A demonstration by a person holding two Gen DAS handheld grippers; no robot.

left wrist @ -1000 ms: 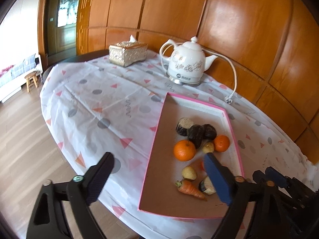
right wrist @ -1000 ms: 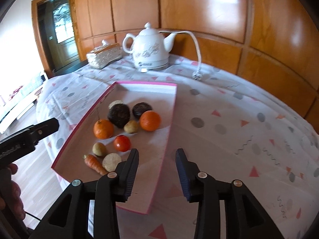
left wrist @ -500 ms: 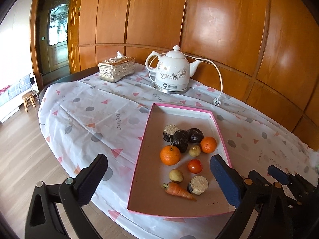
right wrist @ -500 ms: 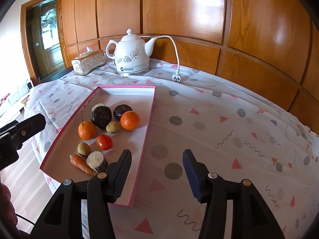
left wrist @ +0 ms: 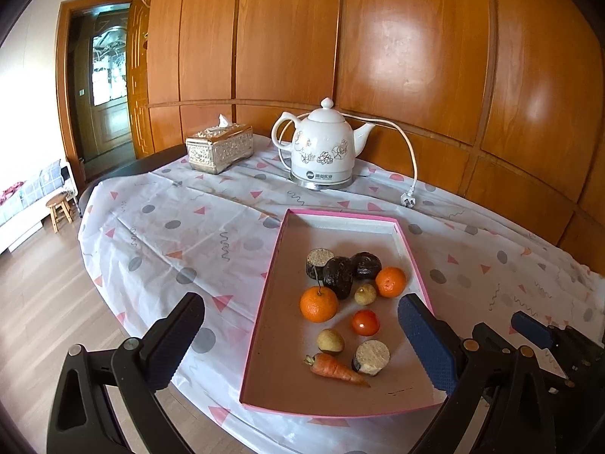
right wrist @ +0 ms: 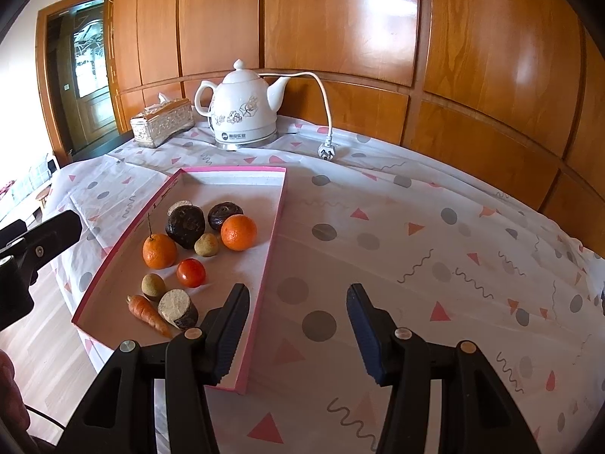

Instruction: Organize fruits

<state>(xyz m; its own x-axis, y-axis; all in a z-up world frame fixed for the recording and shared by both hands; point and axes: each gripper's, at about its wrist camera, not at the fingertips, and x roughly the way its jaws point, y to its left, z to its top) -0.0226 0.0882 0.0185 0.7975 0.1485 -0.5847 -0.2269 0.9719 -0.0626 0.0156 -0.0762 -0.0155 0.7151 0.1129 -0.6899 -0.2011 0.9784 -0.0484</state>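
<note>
A pink-rimmed tray (left wrist: 264, 295) (right wrist: 276, 227) lies on the table and holds two oranges (left wrist: 318, 303) (right wrist: 238, 232), a red tomato (left wrist: 365, 322) (right wrist: 191, 272), a carrot (left wrist: 334, 369) (right wrist: 147, 314), two small greenish fruits (left wrist: 330, 340), two dark round pieces (left wrist: 338, 271) and two cut root slices (left wrist: 372, 355). My left gripper (left wrist: 302, 344) is open and empty, held near the tray's front end. My right gripper (right wrist: 298, 325) is open and empty, above the tray's right front edge and the cloth.
A white electric kettle (left wrist: 321, 151) (right wrist: 244, 109) with a cord and plug (left wrist: 408, 199) stands at the back. A silver tissue box (left wrist: 219, 149) (right wrist: 162, 123) sits left of it. The table edge drops to a wooden floor (left wrist: 45, 295) on the left.
Both grippers have pulled back and tilted up, so more wall shows. The right gripper's jaws have opened wider. The fruits have not moved.
</note>
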